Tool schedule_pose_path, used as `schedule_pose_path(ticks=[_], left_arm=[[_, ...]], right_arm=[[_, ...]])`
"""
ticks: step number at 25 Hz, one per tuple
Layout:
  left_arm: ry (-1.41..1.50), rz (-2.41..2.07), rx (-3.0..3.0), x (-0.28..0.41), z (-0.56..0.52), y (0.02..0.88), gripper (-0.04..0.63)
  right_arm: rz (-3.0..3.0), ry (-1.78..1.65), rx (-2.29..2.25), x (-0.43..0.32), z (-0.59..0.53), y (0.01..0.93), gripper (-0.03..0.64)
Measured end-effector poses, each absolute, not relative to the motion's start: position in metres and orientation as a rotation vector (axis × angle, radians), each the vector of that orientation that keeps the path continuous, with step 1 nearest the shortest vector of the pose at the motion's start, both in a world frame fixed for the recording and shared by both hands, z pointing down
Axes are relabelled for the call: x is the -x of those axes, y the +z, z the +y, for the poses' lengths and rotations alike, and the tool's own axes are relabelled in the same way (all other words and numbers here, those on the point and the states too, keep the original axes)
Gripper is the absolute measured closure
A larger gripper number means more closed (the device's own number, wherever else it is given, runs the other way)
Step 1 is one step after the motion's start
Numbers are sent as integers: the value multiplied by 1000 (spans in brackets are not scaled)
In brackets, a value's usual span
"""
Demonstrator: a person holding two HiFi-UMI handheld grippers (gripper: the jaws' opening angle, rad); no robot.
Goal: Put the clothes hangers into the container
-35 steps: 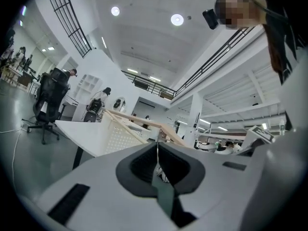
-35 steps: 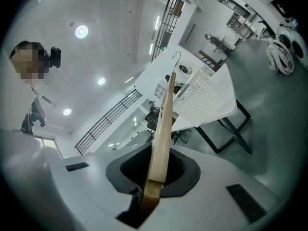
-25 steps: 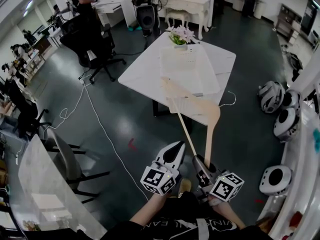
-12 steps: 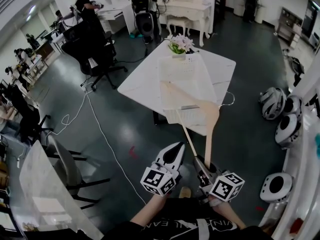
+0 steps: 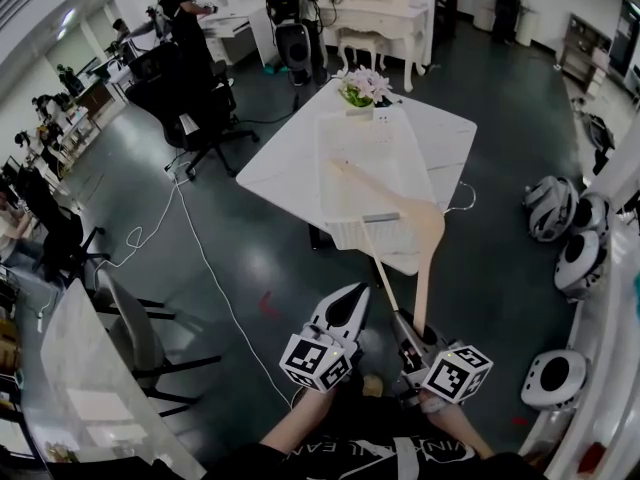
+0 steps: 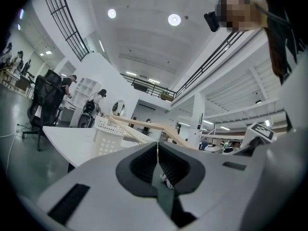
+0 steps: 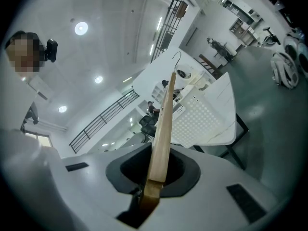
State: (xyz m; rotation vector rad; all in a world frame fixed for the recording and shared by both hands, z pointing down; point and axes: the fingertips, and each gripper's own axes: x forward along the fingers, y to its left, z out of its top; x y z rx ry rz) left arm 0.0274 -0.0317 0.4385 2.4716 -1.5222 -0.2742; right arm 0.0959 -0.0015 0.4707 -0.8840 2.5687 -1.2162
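A wooden clothes hanger juts forward from my right gripper, which is shut on the end of one arm. Its far arm reaches over the near part of the white perforated basket on the white table. Its metal hook hangs off to the right. In the right gripper view the hanger runs up from the right gripper toward the basket. My left gripper hovers beside it, shut and empty. From the left gripper, the left gripper view shows the hanger and the basket ahead.
A flower pot stands at the table's far edge behind the basket. Round white robot bases line the right side. Office chairs and a floor cable lie to the left, and a glass desk is at lower left. People stand far back.
Both grippers and the hanger have moved forward toward the table. The hanger's far arm now lies over the basket's near part.
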Motion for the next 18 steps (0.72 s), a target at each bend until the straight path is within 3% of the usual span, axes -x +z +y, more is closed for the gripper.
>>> schedule_pose_path(ticks=[18], left_arm=[[-254,-1394,-2566,-6,-117,435,580]], right_arm=[[2604,-1233,990,-77,-77,460,561]])
